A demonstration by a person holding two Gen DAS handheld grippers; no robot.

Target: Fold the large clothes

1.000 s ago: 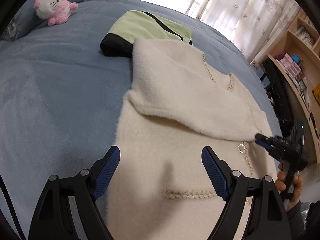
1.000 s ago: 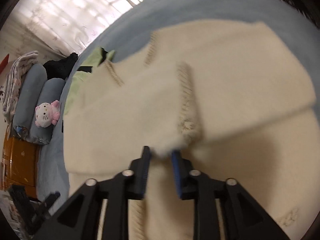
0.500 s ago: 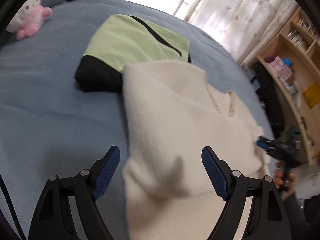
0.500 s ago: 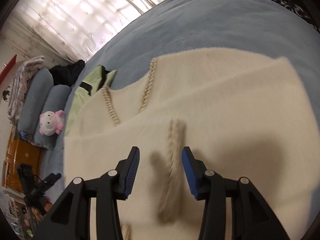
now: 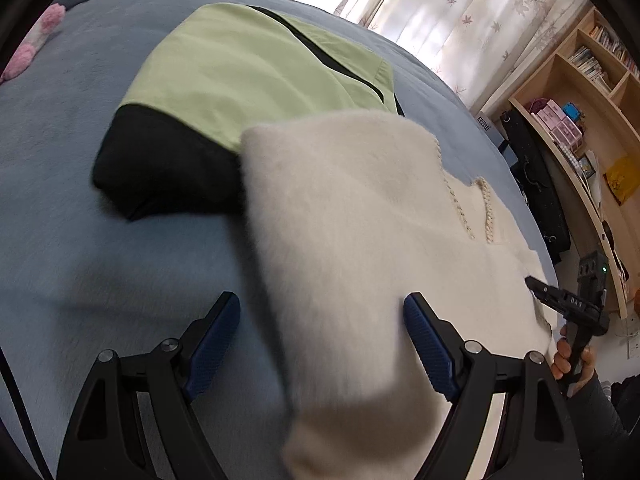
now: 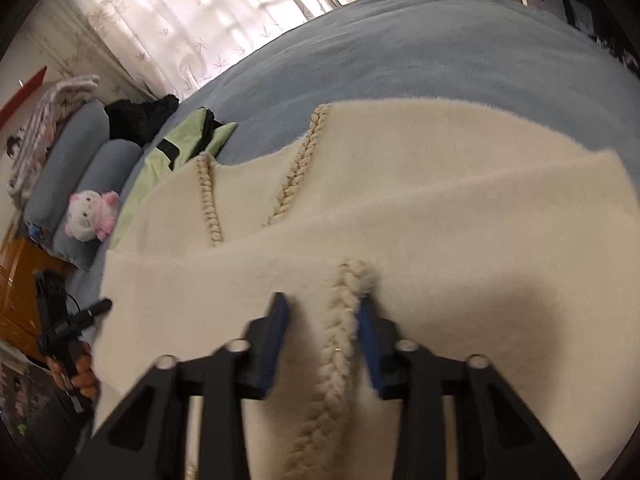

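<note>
Cream fleece garment [image 5: 360, 240] lies spread on the blue bed [image 5: 80, 264], its upper left corner overlapping the folded green-and-black jacket [image 5: 248, 80]. One fold is already laid across it; in my right wrist view the folded layer's edge runs across the middle of the picture.

Changes against the earlier frames:

1. My left tongs [image 5: 322, 344] now frame the garment's left edge, one pad over the bed, the other over the fleece. A second ago both pads sat over the garment's lower body, near the braided pocket trim. The jaws stand wide apart and grip nothing, the same spread as before.
2. The jacket fills much more of my left wrist view than it did, and the pink plush toy [image 5: 36, 40] has slid to the picture's far left margin.
3. My right tongs [image 6: 322, 332] held a pinch of the fleece edge a second ago. They then released it, and the jaws have just been closing again. They now stand narrowly parted astride the braided trim [image 6: 340, 340]. The right pad touches the trim's fluffy top; the left pad stands clear of it, so the trim is between the jaws but not clamped.
4. The raised fleece edge seen a second ago now lies flat.
</note>
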